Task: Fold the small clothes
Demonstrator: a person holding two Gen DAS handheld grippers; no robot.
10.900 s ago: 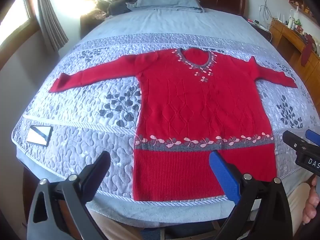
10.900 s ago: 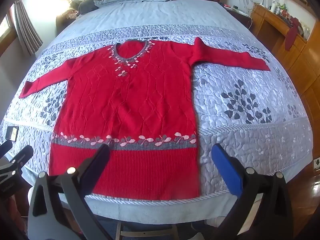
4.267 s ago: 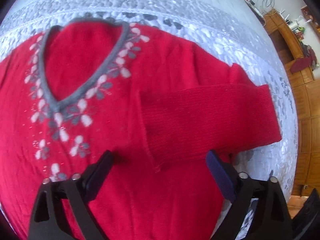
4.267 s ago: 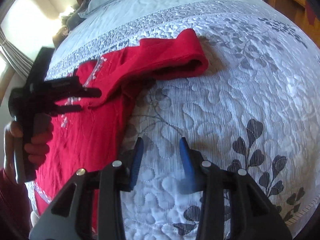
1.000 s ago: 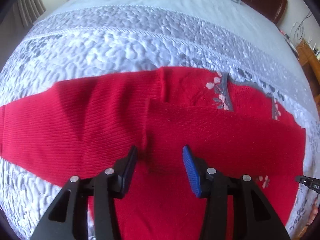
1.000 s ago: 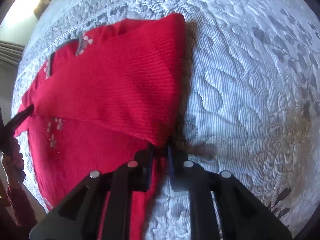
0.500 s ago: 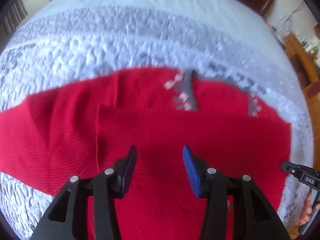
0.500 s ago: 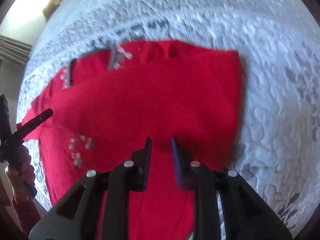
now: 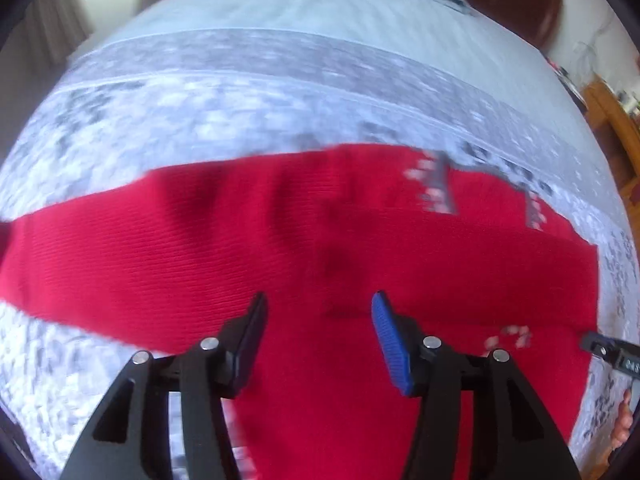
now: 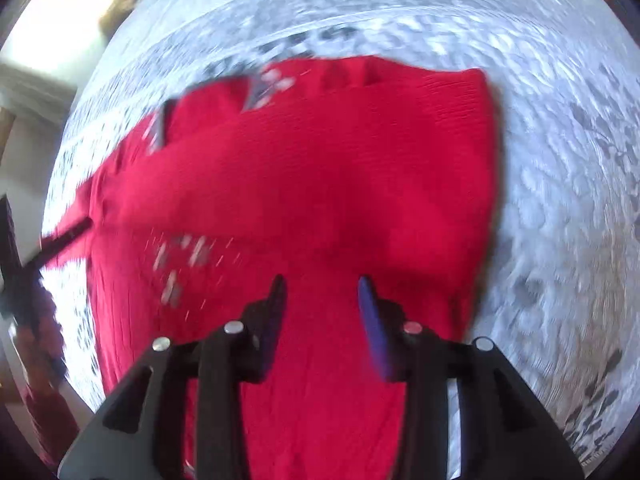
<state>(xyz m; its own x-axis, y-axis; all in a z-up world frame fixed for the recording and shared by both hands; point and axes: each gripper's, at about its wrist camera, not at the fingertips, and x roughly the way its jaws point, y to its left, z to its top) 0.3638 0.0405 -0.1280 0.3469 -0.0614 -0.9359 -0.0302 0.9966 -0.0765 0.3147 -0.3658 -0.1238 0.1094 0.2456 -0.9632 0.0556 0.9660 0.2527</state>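
Observation:
The red knit sweater lies flat on the bed, its grey flowered neckline at the upper right. One sleeve is folded across the chest; the other sleeve stretches to the left edge. My left gripper hovers over the folded sleeve, jaws opening, nothing between them. In the right wrist view the sweater fills the middle, with its neckline at the top. My right gripper is above the sweater's body, jaws opening and empty. Both views are blurred by motion.
The grey-white quilted bedspread surrounds the sweater. The other gripper and a hand show at the right edge of the left wrist view. The left gripper and a red sleeve show at the left edge of the right wrist view.
The right gripper left the sweater's right folded edge, moved left over the body and widened its jaws. The left gripper swung right, then back left, and opened a little more.

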